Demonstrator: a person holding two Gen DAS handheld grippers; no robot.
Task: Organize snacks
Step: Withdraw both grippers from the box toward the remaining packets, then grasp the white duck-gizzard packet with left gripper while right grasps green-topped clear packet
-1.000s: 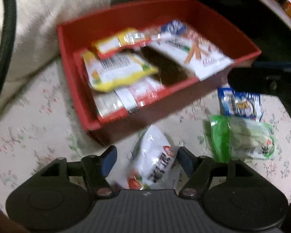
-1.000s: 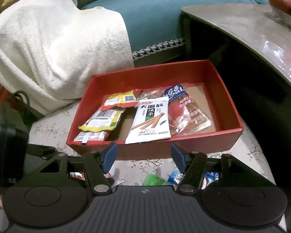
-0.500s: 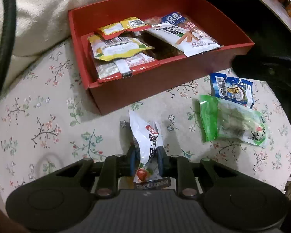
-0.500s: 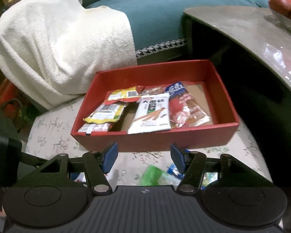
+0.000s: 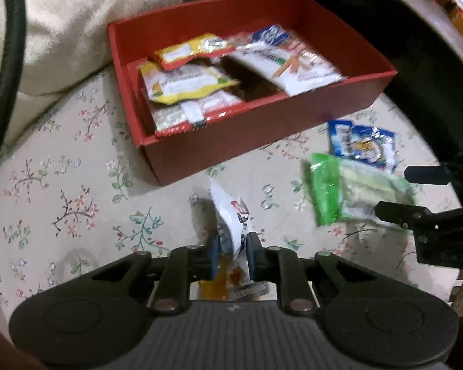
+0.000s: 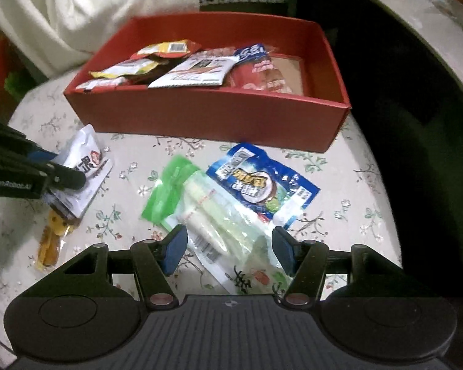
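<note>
I am pinching the white snack packet (image 5: 231,215) between the closed pads of my left gripper (image 5: 231,254), its long axis running away from me toward the red box (image 5: 262,141); bold black characters and a red round logo are showing on it. My right gripper (image 6: 228,251) is hanging with jaws apart over the green packet (image 6: 206,212), pointing down at the floral cloth (image 6: 132,160). "GenRobot.AI" is reading on my left gripper's side

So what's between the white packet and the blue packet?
The green packet lies between the white packet and the blue packet, partly overlapping the blue one. The right wrist view shows it.
</note>
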